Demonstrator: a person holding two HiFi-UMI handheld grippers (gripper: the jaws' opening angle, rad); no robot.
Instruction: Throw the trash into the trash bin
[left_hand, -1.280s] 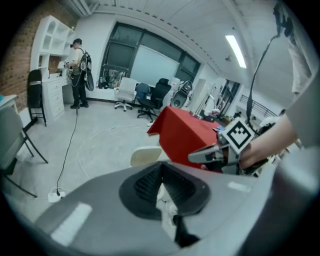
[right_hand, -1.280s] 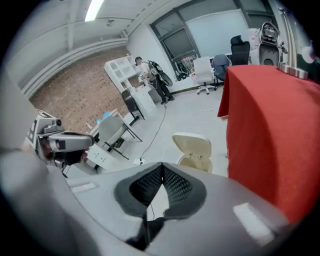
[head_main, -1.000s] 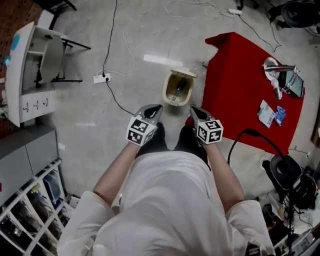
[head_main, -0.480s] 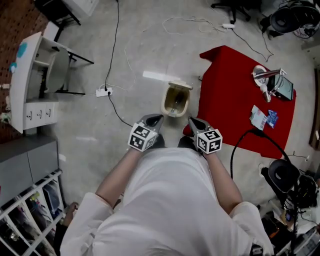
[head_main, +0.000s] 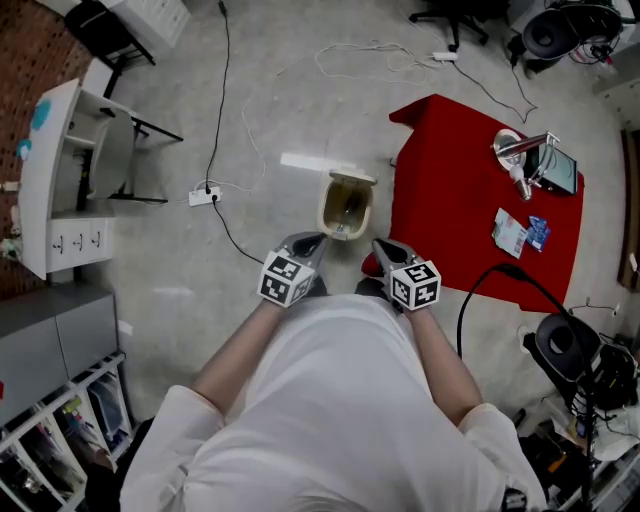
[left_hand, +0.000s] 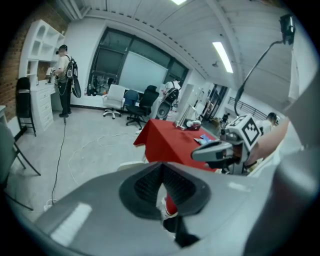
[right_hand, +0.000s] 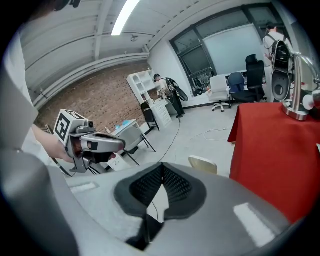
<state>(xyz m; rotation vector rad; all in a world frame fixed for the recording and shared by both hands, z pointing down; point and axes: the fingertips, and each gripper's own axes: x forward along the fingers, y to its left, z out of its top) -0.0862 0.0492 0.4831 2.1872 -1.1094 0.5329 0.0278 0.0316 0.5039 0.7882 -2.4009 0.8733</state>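
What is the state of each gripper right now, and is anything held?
Left gripper: closed, holding nothing.
Right gripper: closed, holding nothing.

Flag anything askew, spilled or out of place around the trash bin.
Nothing is spilled or toppled: the trash bin stands upright beside the red table. Only the wiring looks untidy: a black cable trails loose from the power strip.
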